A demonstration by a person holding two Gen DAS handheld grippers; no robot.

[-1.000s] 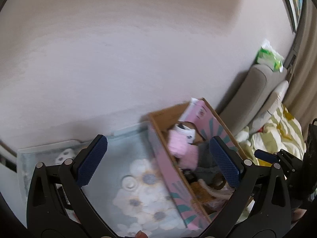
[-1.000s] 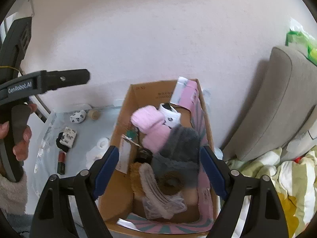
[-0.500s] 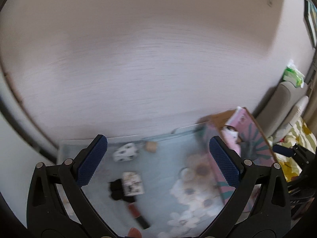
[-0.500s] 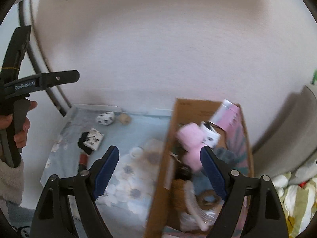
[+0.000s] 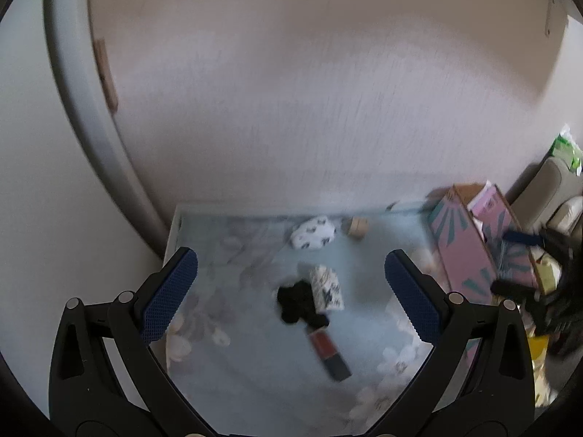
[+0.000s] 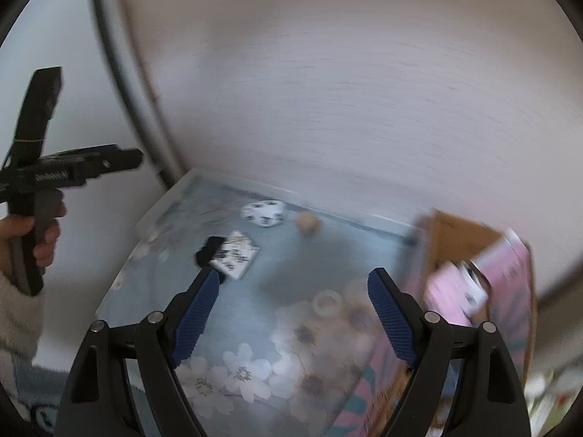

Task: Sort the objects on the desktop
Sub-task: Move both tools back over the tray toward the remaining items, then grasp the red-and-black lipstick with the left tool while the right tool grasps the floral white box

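lying mid-table on the pale blue flowered tablecloth (image 5: pixel 255 357), the black-and-white patterned fabric bundle (image 5: pixel 312 293) sits between the left gripper (image 5: pixel 291 298)'s wide-open, empty jaws. the right gripper (image 6: pixel 295 313) gapes empty too. the pink-sided cardboard box (image 5: pixel 470 251) stands at the table's right edge.

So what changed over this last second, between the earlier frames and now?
Both grippers swung away from the cardboard box to over the blue floral mat; the box now sits at the right edge of both views. The left gripper and right gripper stayed open and empty. The patterned pouch, card and lipstick lie unmoved.
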